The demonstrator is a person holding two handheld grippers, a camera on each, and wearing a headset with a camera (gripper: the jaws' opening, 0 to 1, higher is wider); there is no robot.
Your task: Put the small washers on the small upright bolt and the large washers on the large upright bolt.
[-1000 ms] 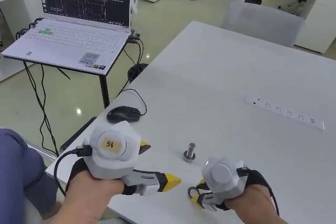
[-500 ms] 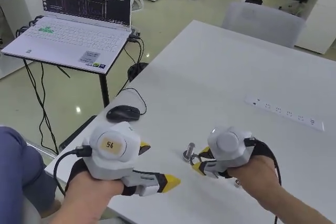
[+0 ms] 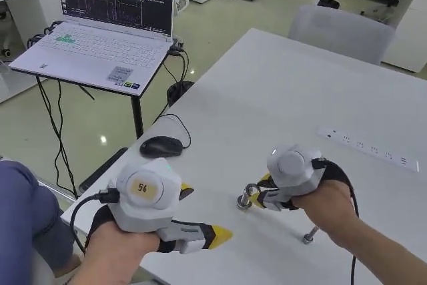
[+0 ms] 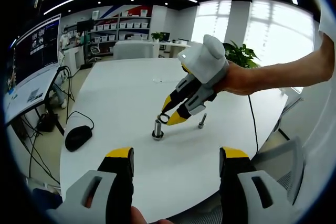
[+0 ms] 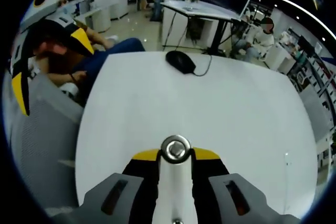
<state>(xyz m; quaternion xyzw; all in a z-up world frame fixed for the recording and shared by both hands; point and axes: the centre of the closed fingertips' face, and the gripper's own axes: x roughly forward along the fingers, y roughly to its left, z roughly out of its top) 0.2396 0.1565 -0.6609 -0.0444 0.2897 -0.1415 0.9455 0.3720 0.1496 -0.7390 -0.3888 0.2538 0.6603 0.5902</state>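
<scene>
The large upright bolt (image 3: 243, 202) stands near the table's front edge, and the small upright bolt (image 3: 309, 236) is to its right. My right gripper (image 3: 257, 196) is shut on a metal ring washer (image 3: 250, 191), held right at the large bolt's top. In the left gripper view the washer (image 4: 164, 118) hangs just over the large bolt (image 4: 157, 130), with the small bolt (image 4: 202, 121) beside it. In the right gripper view the washer (image 5: 175, 149) sits between the yellow tips. My left gripper (image 3: 202, 213) stays open and empty to the bolt's left.
A black mouse (image 3: 163, 145) with its cable lies at the table's left edge. A white power strip (image 3: 370, 150) lies further back on the right. A laptop (image 3: 113, 31) stands on a side stand at left, and a grey chair (image 3: 340, 31) behind the table.
My right gripper carried the washer from near the table's front edge up and away to the large bolt's top. The left gripper has stayed put.
</scene>
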